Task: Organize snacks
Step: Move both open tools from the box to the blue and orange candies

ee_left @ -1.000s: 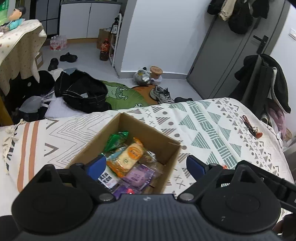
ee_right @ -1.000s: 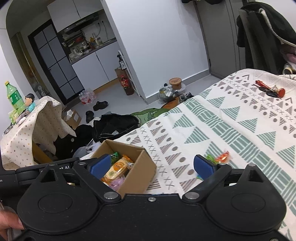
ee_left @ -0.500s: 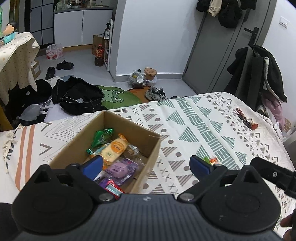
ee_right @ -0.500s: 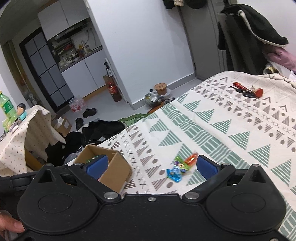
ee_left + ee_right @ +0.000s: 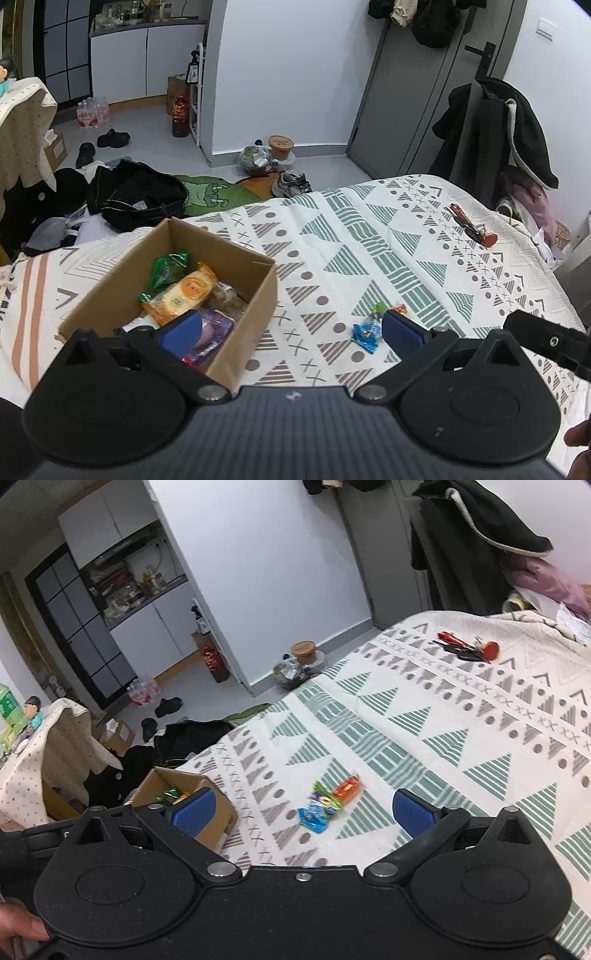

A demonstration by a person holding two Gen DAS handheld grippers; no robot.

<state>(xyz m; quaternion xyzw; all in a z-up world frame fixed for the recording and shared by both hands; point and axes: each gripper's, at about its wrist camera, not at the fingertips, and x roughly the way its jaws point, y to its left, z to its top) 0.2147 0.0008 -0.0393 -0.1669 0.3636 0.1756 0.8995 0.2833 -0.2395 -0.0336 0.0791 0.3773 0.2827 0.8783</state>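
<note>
While flat, snack packets [image 5: 328, 803] lie diagonally.

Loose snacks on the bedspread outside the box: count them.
3, clustered right of the cardboard box: a blue packet, a green one touching it, and an orange one at the far end. More may hide behind the grippers.

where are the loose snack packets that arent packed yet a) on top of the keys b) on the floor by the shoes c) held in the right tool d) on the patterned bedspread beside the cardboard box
d, the small blue, green and orange snack packets lie on the patterned white and green bedspread, apart from the open brown cardboard box.
</note>
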